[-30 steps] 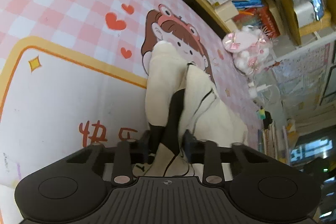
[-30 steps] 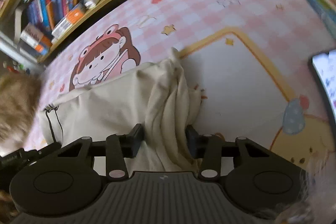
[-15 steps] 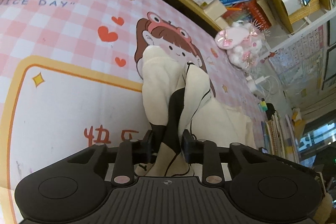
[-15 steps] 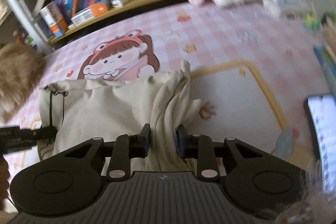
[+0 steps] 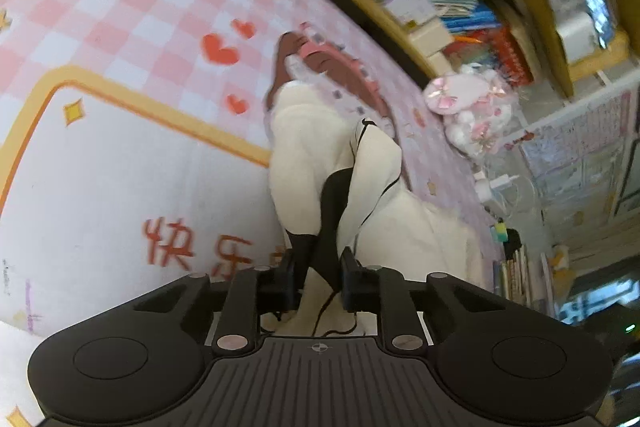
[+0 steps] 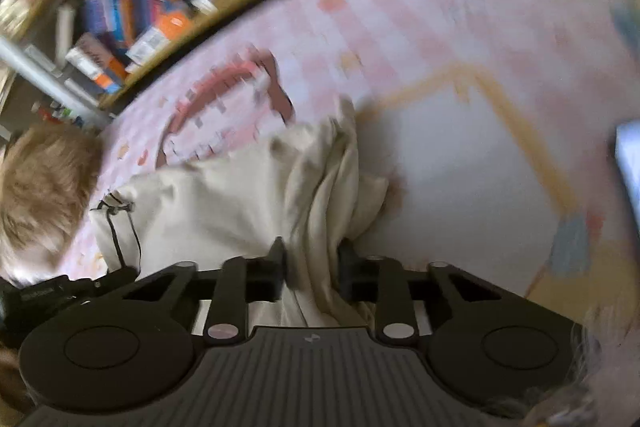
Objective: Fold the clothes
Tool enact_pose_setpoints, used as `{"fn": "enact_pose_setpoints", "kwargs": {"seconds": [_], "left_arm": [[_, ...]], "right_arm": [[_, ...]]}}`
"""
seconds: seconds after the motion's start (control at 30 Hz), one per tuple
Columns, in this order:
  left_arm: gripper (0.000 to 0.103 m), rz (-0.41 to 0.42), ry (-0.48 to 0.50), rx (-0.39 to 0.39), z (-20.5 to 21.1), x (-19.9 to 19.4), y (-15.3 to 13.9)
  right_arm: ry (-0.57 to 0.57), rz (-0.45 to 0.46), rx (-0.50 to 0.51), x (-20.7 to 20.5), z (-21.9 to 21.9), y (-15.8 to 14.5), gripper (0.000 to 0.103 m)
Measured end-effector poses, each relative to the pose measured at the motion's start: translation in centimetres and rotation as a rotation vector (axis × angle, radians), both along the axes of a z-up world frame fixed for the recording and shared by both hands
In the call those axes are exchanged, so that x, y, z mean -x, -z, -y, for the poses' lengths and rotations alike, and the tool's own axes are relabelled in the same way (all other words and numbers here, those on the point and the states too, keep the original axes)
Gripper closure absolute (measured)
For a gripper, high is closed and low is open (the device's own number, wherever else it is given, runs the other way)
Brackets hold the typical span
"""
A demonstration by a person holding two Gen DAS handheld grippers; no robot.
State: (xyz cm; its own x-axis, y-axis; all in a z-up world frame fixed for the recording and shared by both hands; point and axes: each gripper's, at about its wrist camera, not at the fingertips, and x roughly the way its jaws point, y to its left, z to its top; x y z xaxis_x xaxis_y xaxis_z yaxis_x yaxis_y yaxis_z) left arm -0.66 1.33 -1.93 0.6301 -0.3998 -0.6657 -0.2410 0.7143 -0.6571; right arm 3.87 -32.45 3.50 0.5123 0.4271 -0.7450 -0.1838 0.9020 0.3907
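We see a cream garment (image 5: 304, 147) lying on a pink checked mat (image 5: 120, 7). Our left gripper (image 5: 319, 277) and right gripper (image 6: 313, 273) are both closing, each pinching bunched fabric between its jaws.

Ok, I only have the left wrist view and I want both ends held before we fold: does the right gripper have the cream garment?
Observer: Yes. The right gripper has a bunched fold of the cream garment between its fingers, and its jaws are closing on it.
Operator: Anything near that end I should avoid?
Observer: What looks like a lit screen shows at the right edge of that view, over the mat and clear of the garment.
Operator: Is the cloth flat on that side?
Observer: Mostly. A smooth panel spreads to the gripper's left, and the pleats gather only at the gripper.
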Motion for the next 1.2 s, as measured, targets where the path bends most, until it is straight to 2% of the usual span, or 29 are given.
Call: {"fn": "enact_pose_setpoints", "kwargs": {"seconds": [0.07,0.1,0.2,0.23,0.27,0.3,0.33,0.37,0.53,0.6,0.67,0.8,1.0,1.2], "left_arm": [[0.083,0.003,-0.003,-0.019,0.6,0.2,-0.3],[0.082,-0.011,-0.016,-0.007,0.6,0.3,-0.1],[0.075,-0.029,-0.054,0.029,0.4,0.8,0.4],[0.070,-0.034,-0.058,0.028,0.5,0.9,0.5],[0.064,-0.036,-0.059,0.025,0.6,0.9,0.5],[0.063,-0.036,-0.059,0.024,0.8,0.9,0.6],[0.060,-0.031,-0.064,0.027,0.9,1.0,0.7],[0.060,-0.027,-0.073,0.033,0.9,1.1,0.7],[0.064,-0.013,-0.123,0.047,1.5,1.1,0.9],[0.068,-0.019,-0.126,0.029,1.9,1.1,0.8],[0.079,-0.029,-0.131,-0.007,2.5,1.2,0.6],[0.087,0.005,-0.160,-0.049,3.6,2.1,-0.5],[0.087,0.045,-0.177,-0.052,4.9,2.9,-1.8],[0.087,0.069,-0.177,-0.067,6.2,3.2,-2.7]], "right_arm": [[-0.060,0.106,0.060,0.3,-0.5,-1.2,0.081],[-0.079,0.118,0.070,0.2,-0.5,-1.3,0.081],[-0.096,0.043,0.051,-0.7,0.5,-0.3,0.081],[-0.095,0.014,0.039,-1.0,0.9,0.1,0.080],[-0.094,-0.012,0.025,-1.2,1.4,0.4,0.075],[-0.093,-0.037,0.014,-1.5,1.8,0.6,0.067],[-0.094,-0.060,0.010,-1.8,2.1,0.8,0.064],[-0.098,-0.081,0.003,-2.0,2.4,1.0,0.056],[-0.141,-0.137,-0.063,-2.7,3.0,1.9,0.054],[-0.176,-0.131,-0.061,-3.0,2.5,2.0,0.057],[-0.204,-0.128,-0.061,-3.2,2.1,2.2,0.067],[-0.236,-0.090,-0.061,-3.2,2.0,1.9,0.080],[-0.286,0.003,-0.036,-3.1,2.2,0.5,0.081],[-0.320,0.037,-0.041,-3.1,3.0,0.1,0.081]]}}
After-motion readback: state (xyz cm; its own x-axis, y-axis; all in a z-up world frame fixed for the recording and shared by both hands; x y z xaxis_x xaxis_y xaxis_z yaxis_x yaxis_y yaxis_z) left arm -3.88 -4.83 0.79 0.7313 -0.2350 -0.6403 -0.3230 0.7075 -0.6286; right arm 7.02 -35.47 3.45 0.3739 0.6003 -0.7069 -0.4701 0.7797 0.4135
